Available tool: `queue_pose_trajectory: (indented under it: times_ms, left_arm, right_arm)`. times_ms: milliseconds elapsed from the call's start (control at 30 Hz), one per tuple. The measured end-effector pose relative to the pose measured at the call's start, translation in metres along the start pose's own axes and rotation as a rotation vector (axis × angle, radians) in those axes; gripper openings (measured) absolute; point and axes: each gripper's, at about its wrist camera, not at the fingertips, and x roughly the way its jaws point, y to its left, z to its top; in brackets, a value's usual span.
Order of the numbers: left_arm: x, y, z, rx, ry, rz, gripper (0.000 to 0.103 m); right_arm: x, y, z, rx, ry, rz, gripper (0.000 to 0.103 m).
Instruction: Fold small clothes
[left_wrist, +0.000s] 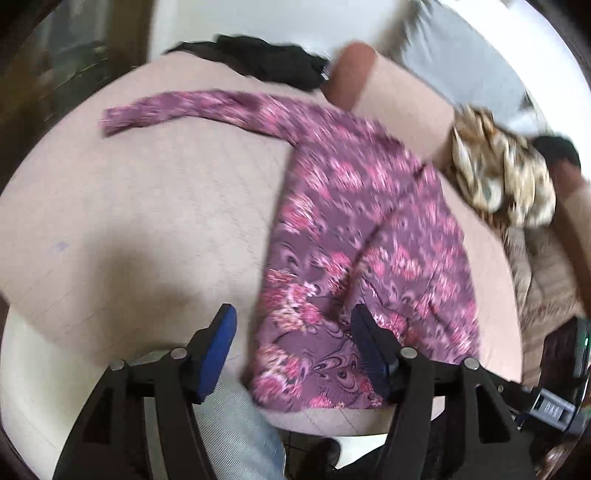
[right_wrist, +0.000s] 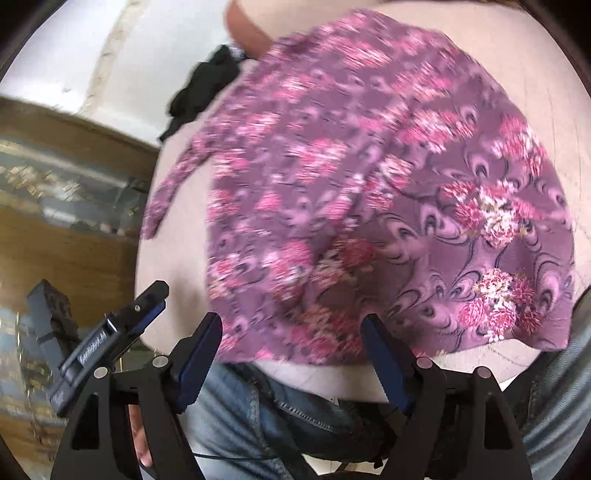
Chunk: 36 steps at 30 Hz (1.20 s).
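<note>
**Both tongs spread above the purple top**

Left tongs (left_wrist: 291, 347) hang over the near edge of the pink surface (left_wrist: 155, 206) with their blue-padded fingers (left_wrist: 216, 354) spread apart and nothing pinched between them. Right tongs (right_wrist: 293, 354) are likewise spread and empty, poised above the same near edge, with the left pair visible to their side.

A purple floral top (left_wrist: 354, 236) lies flat on the surface, its hem at the near edge and its body running toward the far side. One long sleeve (left_wrist: 192, 109) stretches out sideways toward the far left corner. The pictures are blurred.

A black garment (left_wrist: 266, 62) sits at the far edge, and a crumpled tan patterned cloth (left_wrist: 506, 181) lies by the right edge. Blue jeans (right_wrist: 236, 410) of the person show just below the near edge.
</note>
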Motion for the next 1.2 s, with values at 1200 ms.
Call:
queue_pose_trajectory:
  times_ms: [1200]
  left_arm:
    - [-0.023, 0.098, 0.071, -0.162, -0.151, 0.149, 0.072]
  right_arm:
    - [0.006, 0.136, 0.037, -0.333, -0.049, -0.033, 0.09]
